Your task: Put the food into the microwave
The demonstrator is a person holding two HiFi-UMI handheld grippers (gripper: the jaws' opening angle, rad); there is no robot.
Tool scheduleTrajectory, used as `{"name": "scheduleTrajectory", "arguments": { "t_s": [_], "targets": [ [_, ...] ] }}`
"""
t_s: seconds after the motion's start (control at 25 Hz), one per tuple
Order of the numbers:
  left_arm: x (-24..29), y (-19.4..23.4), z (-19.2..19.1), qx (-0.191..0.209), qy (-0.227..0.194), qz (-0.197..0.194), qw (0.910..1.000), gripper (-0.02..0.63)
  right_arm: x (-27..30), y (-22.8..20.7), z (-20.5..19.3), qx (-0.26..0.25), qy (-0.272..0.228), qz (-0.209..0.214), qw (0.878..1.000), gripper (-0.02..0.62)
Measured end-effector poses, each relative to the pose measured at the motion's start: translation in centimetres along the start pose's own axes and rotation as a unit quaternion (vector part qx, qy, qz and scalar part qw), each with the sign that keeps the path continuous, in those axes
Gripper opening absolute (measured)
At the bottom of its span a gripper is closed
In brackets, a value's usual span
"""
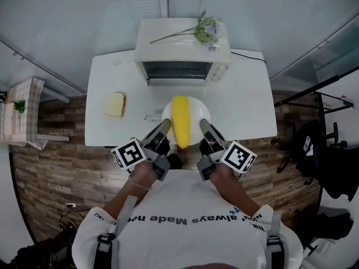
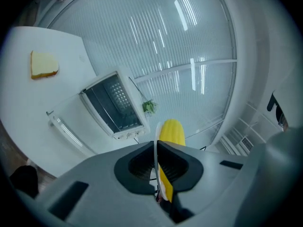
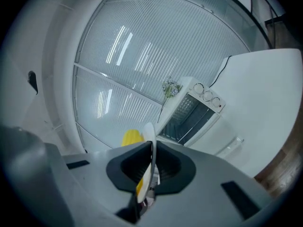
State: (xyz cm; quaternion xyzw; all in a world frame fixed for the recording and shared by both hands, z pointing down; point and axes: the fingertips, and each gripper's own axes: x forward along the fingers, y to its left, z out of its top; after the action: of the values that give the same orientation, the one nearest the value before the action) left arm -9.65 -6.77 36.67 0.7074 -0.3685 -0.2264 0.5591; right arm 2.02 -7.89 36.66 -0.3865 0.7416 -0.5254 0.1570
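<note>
A white plate (image 1: 193, 110) carrying a yellow corn cob (image 1: 180, 121) is held over the table's front, in front of the microwave (image 1: 180, 58). My left gripper (image 1: 162, 129) is shut on the plate's left rim, and my right gripper (image 1: 206, 128) is shut on its right rim. In the left gripper view the plate edge (image 2: 156, 148) runs between the jaws with the corn (image 2: 171, 131) behind it. The right gripper view shows the plate rim (image 3: 149, 150) pinched and the corn (image 3: 131, 137) beyond. The microwave (image 2: 112, 104) stands with its door open, dark cavity (image 3: 183, 117) showing.
A slice of bread (image 1: 115, 104) lies on the white table (image 1: 247, 100) at the left. The open glass door (image 2: 66, 129) lies flat before the microwave. A flower sprig (image 1: 202, 31) rests on the microwave top. A wood floor surrounds the table; a dark chair (image 1: 314, 144) stands at the right.
</note>
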Motion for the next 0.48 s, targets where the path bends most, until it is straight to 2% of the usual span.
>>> {"name": "scheduleTrajectory", "arguments": {
  "t_s": [0.08,0.16,0.28,0.48],
  "targets": [
    [0.8,0.6,1.9,0.017,0.005,0.008,0.9998,0.018,1.8,0.2,0.8,0.001,-0.003,0.002,1.000,0.026],
    [1.9,0.3,3.3,0.001,0.003,-0.007,1.0000,0.018,3.5,0.5,1.5,0.004,-0.008,0.009,1.000,0.026],
    [3.2,0.3,5.2,-0.019,0.000,-0.021,0.9996,0.018,5.4,0.2,2.3,0.002,-0.008,-0.004,1.000,0.026],
    [4.1,1.7,7.7,0.008,0.006,0.000,0.9999,0.018,8.2,0.6,3.2,0.007,-0.012,0.006,1.000,0.026]
  ]
}}
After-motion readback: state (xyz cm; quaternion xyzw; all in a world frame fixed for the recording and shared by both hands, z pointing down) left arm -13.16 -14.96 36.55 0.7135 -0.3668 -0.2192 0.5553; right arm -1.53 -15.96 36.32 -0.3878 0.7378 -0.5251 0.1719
